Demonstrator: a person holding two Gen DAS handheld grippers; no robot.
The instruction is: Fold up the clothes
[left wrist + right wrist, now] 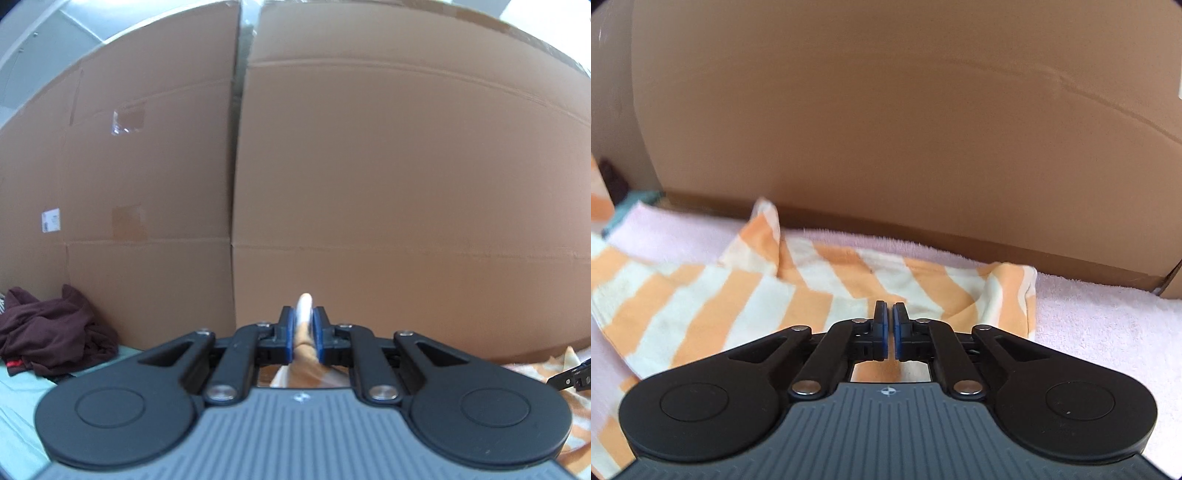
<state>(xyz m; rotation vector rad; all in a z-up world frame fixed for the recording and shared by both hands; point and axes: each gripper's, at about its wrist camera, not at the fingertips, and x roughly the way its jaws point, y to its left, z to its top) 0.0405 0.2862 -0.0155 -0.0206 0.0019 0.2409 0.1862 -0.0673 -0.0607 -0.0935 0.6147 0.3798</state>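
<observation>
Fold of striped cloth (303,332) is pinched between left gripper (304,325) pads, lifted, likely to carry it over. Right gripper (887,325) is clenched on nothing; striped cloth (812,280) is spread just beyond fingertips on pink towel (1108,325).

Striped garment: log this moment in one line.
left gripper: shut on striped garment | right gripper: shut, empty | maroon garment: heaped, untouched
</observation>
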